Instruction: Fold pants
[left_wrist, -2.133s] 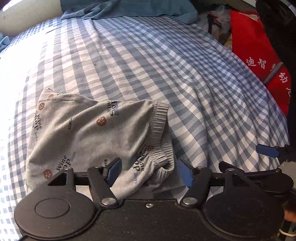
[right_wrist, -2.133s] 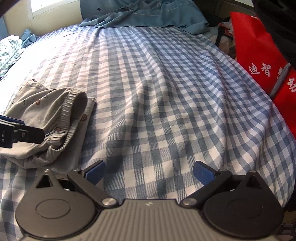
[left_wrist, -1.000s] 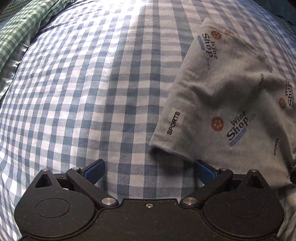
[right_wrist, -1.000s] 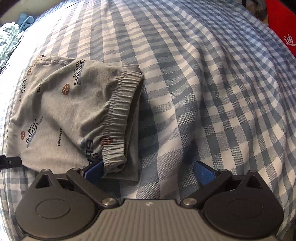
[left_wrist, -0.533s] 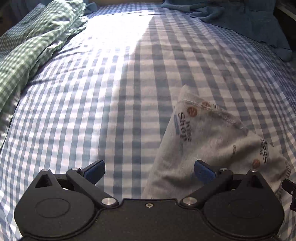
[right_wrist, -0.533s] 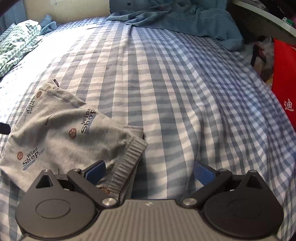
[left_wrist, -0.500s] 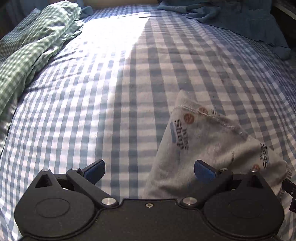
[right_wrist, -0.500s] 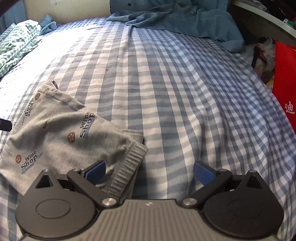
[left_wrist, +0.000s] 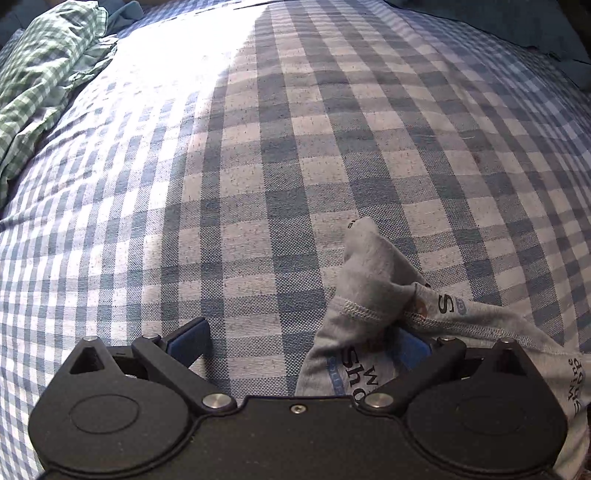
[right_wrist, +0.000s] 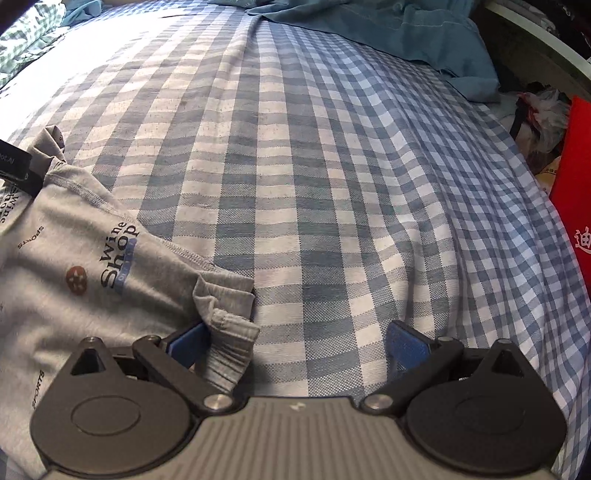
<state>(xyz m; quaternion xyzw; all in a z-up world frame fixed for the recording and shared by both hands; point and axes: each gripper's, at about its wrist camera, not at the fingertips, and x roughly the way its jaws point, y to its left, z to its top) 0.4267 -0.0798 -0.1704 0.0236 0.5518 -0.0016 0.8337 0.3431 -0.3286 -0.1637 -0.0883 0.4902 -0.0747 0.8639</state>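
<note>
Two views. Left wrist: left gripper (left_wrist: 299, 341) fingers spread wide, grey pants (left_wrist: 373, 295) hem draped over the right finger, on the checked bed (left_wrist: 258, 166). Right wrist: right gripper (right_wrist: 297, 341) fingers wide, pants (right_wrist: 92, 258) waistband against the left finger (right_wrist: 186, 341)

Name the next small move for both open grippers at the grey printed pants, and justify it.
Probably close both. The left gripper and right gripper stand open, each with one blue pad at an end of the grey printed cotton pants on the blue checked bedsheet; nothing is pinched yet.
</note>
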